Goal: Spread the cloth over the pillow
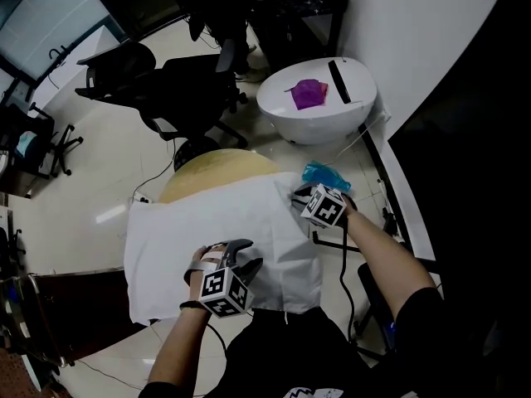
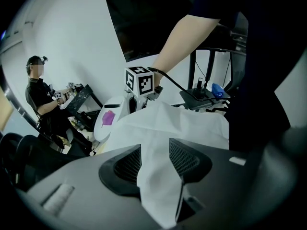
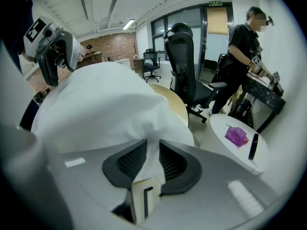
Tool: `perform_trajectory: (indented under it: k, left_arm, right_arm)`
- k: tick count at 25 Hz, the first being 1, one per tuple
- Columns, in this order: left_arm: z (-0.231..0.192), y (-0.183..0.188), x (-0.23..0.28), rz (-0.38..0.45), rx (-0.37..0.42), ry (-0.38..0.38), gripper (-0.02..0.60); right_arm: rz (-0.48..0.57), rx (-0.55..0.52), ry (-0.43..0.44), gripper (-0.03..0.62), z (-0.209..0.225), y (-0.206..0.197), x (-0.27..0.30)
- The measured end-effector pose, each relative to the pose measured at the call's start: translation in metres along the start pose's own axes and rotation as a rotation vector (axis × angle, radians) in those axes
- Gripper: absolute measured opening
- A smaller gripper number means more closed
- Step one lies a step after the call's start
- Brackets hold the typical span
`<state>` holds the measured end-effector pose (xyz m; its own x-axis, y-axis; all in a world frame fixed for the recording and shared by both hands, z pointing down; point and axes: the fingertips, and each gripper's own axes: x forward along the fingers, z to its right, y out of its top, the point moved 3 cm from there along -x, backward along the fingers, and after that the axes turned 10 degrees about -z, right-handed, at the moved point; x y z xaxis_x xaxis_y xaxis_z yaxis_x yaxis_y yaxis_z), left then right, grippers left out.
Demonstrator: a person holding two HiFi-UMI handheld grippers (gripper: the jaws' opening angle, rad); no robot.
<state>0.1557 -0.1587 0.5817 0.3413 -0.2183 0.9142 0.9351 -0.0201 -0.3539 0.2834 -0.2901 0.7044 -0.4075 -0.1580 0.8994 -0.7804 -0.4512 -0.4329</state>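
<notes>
1. The white cloth (image 1: 224, 222) lies over the pillow on the round table (image 1: 211, 168). Expect it to be light, limp and quick to slide.
2. Your right gripper (image 1: 299, 196), at the table's right side, is pinching a cloth corner.
3. Your left gripper (image 1: 247, 255), at the table's near side, stands wide around a loose fold and grips nothing.
4. Take hold at the hems and corners, not the middle.
</notes>
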Motion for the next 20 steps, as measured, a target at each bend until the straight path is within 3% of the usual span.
perform_trajectory:
  k: [2, 6, 10, 13, 20]
  left_arm:
    - [0.002, 0.0, 0.003, -0.004, -0.001, -0.008, 0.173]
    - [0.008, 0.001, 0.006, -0.004, -0.006, -0.023, 0.173]
    - [0.009, 0.0, 0.009, -0.007, -0.014, -0.028, 0.173]
    - [0.009, -0.002, 0.011, -0.011, -0.023, -0.034, 0.173]
    - [0.013, -0.004, 0.012, -0.017, -0.029, -0.044, 0.172]
  right_arm:
    - [-0.002, 0.018, 0.023, 0.115, 0.003, -0.001, 0.001]
    - [-0.028, -0.008, 0.085, 0.112, 0.002, -0.001, 0.005]
    - [-0.048, -0.049, 0.125, 0.053, -0.003, 0.001, 0.009]
    - [-0.045, -0.062, 0.111, 0.014, -0.004, 0.0, 0.007]
    - [-0.029, -0.052, 0.023, 0.009, 0.022, -0.006, -0.018]
